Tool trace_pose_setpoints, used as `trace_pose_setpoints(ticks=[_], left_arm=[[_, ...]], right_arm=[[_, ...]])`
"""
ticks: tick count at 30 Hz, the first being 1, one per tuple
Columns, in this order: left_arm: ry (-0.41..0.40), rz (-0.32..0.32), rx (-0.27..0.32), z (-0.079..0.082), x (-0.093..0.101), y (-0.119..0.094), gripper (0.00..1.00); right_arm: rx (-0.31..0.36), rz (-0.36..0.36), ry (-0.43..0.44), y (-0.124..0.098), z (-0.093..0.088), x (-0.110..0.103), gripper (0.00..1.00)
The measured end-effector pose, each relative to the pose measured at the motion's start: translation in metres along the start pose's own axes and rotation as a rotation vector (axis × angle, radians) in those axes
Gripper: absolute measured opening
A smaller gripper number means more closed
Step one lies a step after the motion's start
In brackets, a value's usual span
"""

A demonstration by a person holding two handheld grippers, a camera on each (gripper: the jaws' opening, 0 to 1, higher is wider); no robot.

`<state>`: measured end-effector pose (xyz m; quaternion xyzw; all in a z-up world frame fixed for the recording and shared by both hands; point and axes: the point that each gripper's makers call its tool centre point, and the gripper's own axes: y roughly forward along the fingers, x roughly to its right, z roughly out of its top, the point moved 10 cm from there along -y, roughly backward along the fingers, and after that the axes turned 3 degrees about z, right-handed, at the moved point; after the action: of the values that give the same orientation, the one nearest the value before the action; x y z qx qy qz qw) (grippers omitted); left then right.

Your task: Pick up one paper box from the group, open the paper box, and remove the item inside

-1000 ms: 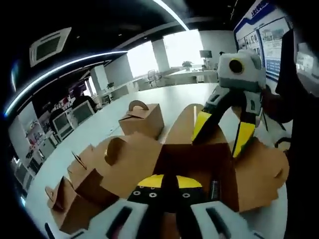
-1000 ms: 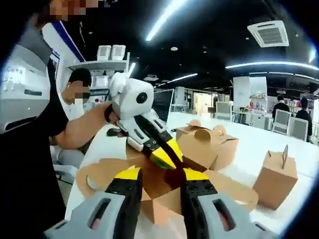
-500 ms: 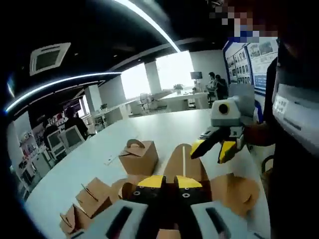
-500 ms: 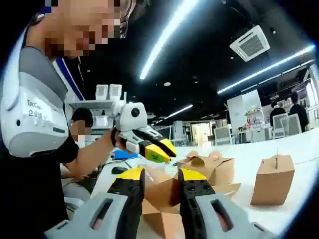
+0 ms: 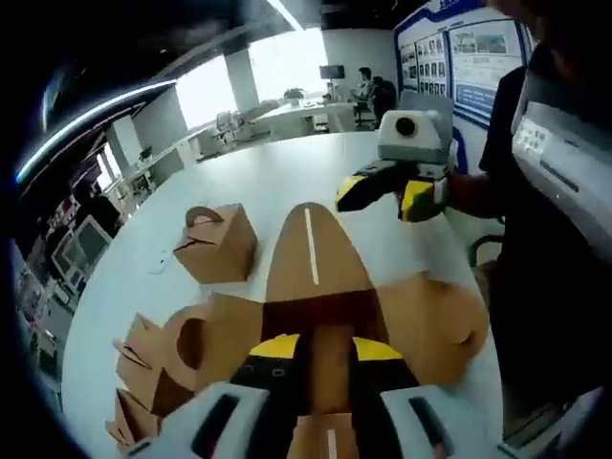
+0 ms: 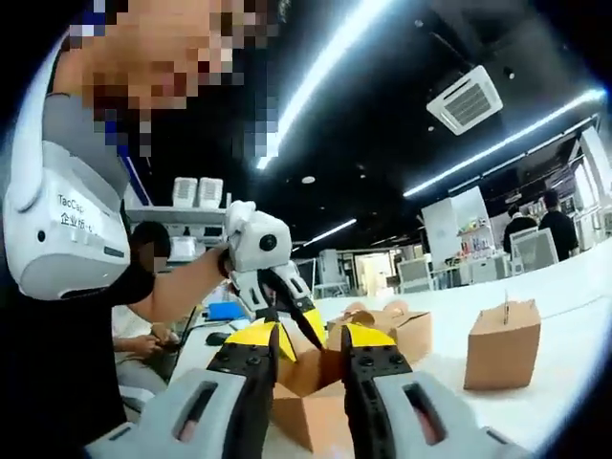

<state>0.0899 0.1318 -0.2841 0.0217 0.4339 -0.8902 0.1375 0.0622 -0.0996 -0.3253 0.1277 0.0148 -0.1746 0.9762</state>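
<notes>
Left tongs (image 5: 318, 346) pinching opened box (image 5: 320, 287) flap over worktop (image 5: 239, 182); right tongs (image 6: 310, 335) slightly spread, holding nothing.

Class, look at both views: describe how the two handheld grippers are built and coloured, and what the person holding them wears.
Each gripper, left and right, has grey moulded bodies with dark slots, black jaws dotted with small screws, and yellow tips. Seen from across, the right gripper carries a pale grey box on top. The person wears a black short-sleeved top under a white-and-grey vest printed with small lettering.
</notes>
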Motion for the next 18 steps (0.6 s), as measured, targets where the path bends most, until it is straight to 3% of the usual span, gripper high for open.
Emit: trace_pose_setpoints(ticks=[8, 13, 18], left_arm=[[0.063, -0.171, -0.194, 0.003, 0.003, 0.03, 0.24], [0.065, -0.196, -0.259, 0.003, -0.003, 0.041, 0.24], [-0.001, -0.297, -0.314, 0.003, -0.007, 0.055, 0.24]], right_arm=[[-0.02, 0.018, -0.013, -0.003, -0.001, -0.003, 0.27], [-0.009, 0.012, -0.026, -0.008, 0.002, -0.002, 0.27], [0.0, -0.006, -0.028, -0.012, 0.0, 0.002, 0.27]])
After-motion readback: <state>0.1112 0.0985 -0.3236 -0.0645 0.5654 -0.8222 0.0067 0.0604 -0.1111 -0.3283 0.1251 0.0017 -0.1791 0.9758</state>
